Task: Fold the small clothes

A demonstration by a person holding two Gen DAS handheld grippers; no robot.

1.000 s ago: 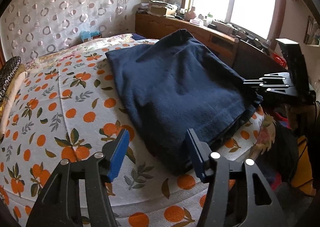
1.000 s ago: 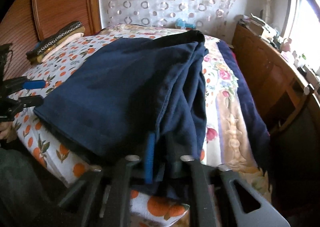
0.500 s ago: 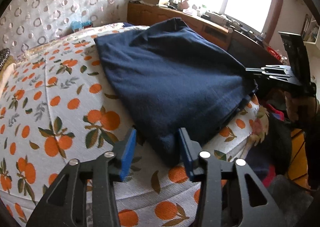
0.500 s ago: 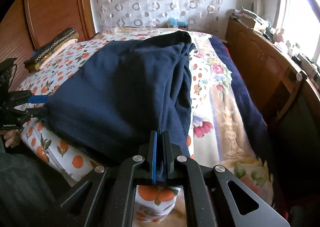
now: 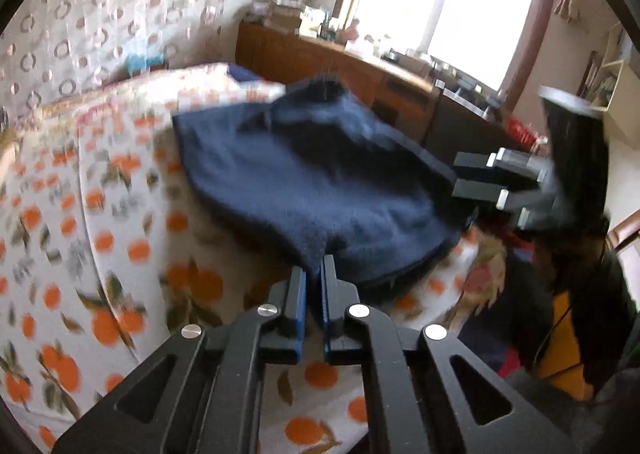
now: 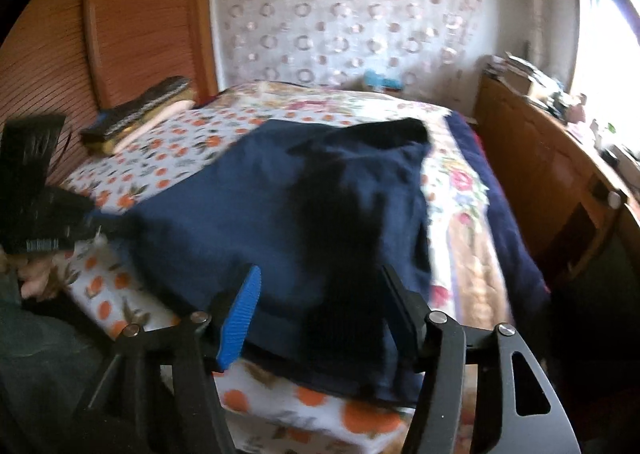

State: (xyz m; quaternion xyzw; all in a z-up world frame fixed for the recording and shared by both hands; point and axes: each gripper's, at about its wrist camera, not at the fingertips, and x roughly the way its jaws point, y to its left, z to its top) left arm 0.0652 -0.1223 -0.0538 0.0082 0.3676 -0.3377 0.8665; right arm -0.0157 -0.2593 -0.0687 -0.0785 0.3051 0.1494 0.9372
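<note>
The soft, limp navy cloth (image 5: 320, 182) lies on the bed (image 5: 120, 214) ahead of both grippers, its near corner pinched by the left gripper (image 5: 313, 274), while the right gripper (image 6: 320, 294) is opening, cloth loose between its fingers; corners give the surest hold.

My left gripper (image 5: 313, 270) is clamped tight on a corner of the navy garment (image 5: 320, 174); my right gripper (image 6: 320, 294) is opening, jaws apart over its near edge.
</note>
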